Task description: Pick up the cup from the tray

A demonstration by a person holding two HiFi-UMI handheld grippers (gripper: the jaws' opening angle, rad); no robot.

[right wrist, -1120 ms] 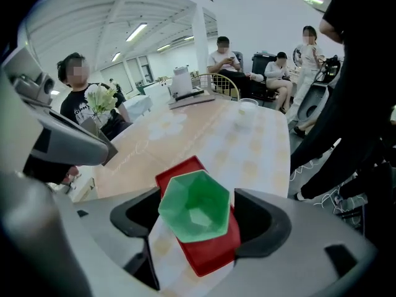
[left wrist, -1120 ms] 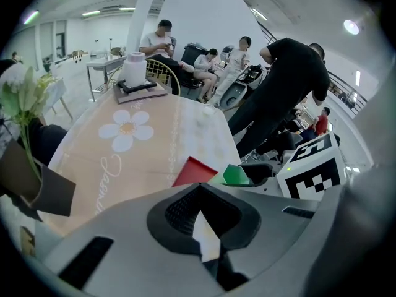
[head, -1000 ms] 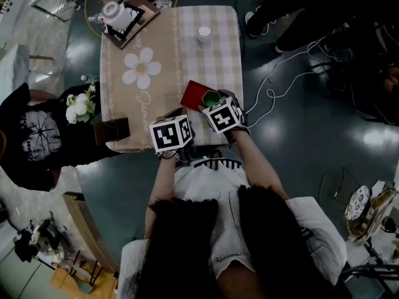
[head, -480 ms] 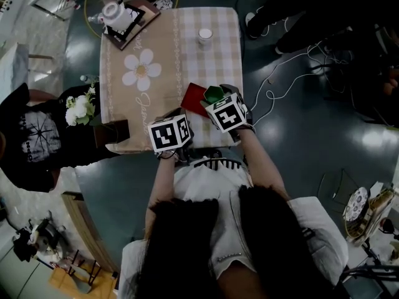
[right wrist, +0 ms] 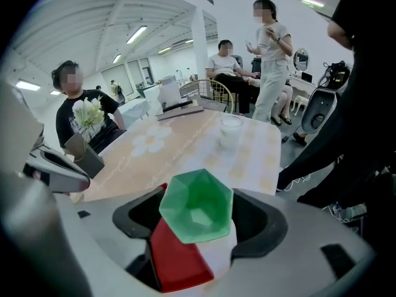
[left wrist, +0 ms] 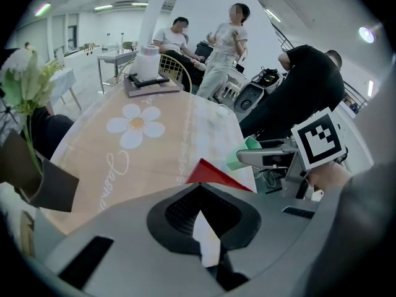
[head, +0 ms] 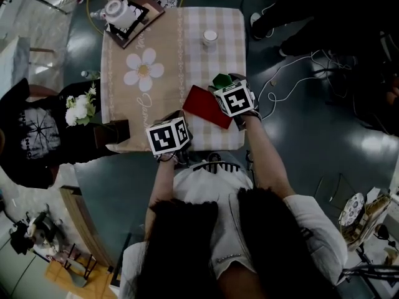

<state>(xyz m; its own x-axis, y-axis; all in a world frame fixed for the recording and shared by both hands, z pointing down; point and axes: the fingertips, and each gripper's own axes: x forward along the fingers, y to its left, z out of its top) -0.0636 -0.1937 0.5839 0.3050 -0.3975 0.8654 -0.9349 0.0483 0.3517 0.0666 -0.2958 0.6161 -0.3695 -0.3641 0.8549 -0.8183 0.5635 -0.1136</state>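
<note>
A green faceted cup (right wrist: 197, 206) sits between the jaws of my right gripper (right wrist: 199, 215), which is shut on it. The cup is held above the table, over the far right edge of the red tray (right wrist: 176, 260). In the head view the cup (head: 221, 80) shows just beyond the right marker cube, and the red tray (head: 204, 107) lies flat on the checked cloth at the table's near right. My left gripper (left wrist: 199, 195) hovers at the near table edge, a little short of the tray's corner (left wrist: 216, 176). Its jaws are together with nothing between them.
A white lidded cup (head: 209, 37) stands at the far right of the table (head: 141, 98). A teapot on a dark tray (head: 118, 12) is at the far left corner. A flower pot (head: 81, 108) and a dark box (head: 113, 129) sit by a person at the left. Cables (head: 283, 76) lie on the floor at the right.
My right gripper has carried the green cup up and to the far right, off the middle of the red tray. The left gripper has stayed by the near edge.
</note>
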